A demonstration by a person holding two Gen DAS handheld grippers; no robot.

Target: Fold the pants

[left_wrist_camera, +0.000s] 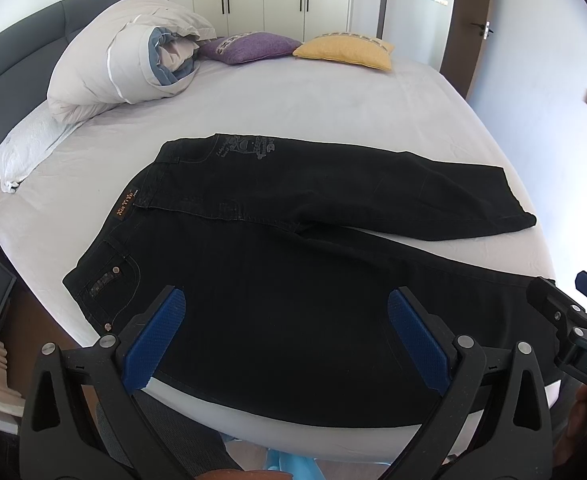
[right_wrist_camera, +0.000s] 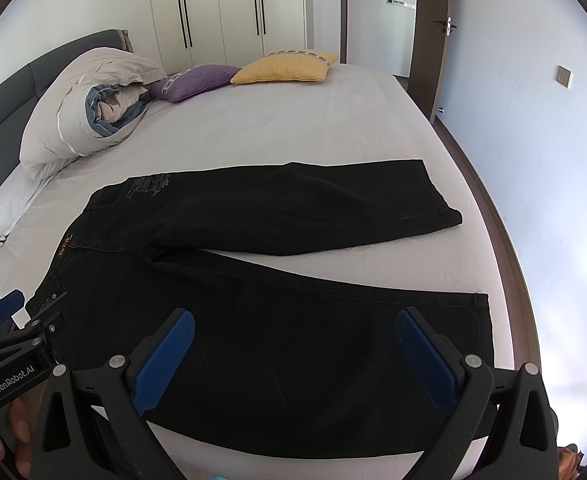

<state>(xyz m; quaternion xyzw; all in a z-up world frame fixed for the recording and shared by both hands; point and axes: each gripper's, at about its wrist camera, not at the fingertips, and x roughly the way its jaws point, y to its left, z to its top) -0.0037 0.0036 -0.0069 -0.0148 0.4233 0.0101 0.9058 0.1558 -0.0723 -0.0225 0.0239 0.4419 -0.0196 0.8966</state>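
Black denim pants lie spread flat on the bed, back side up, waistband toward the headboard side and the two legs splayed apart in a V with pale sheet showing between them. The near leg runs along the bed's front edge; the far leg angles away toward the middle of the mattress. No fold has been made yet, as far as either view shows: the legs are not stacked and the fabric lies in a single layer, fairly smooth.

The left hand-held gripper hovers over the hip area of the near leg with its blue pads wide apart and nothing between them. The right hand-held gripper hangs over the lower part of the same leg, likewise spread wide and empty. Neither appears to touch the cloth.

So the task looks to be at its very start. Left to do, by my reading: bring one leg over onto the other, then fold the length down toward the waistband.

A rolled duvet, a purple cushion and a yellow cushion sit well apart from the pants.
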